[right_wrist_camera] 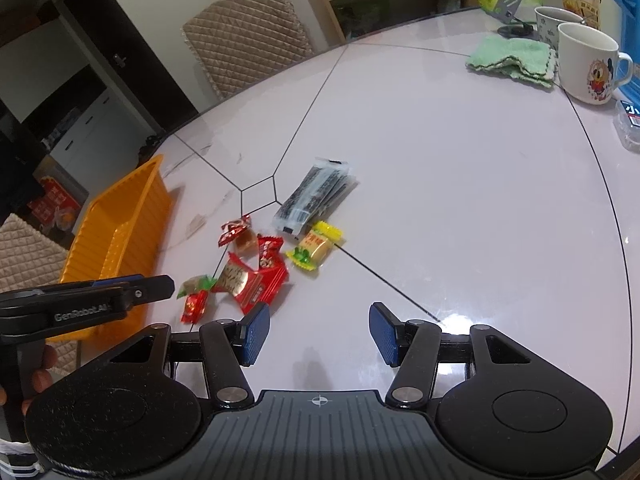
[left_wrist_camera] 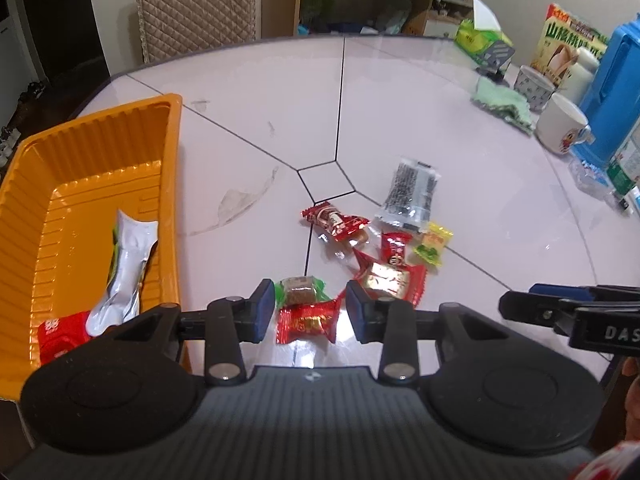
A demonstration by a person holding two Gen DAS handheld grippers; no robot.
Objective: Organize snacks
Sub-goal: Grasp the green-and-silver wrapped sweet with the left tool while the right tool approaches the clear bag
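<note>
Jaws apart, red candy [left_wrist_camera: 307,323] between, untouched

Glossy table [left_wrist_camera: 400,92], quilted chair [right_wrist_camera: 248,36]

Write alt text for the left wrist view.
The left tongs hang open over a small red candy at the near edge of a scatter of wrapped snacks on a white table. An orange tray on the left already holds a silver packet. The right tongs reach in from the right.
</note>
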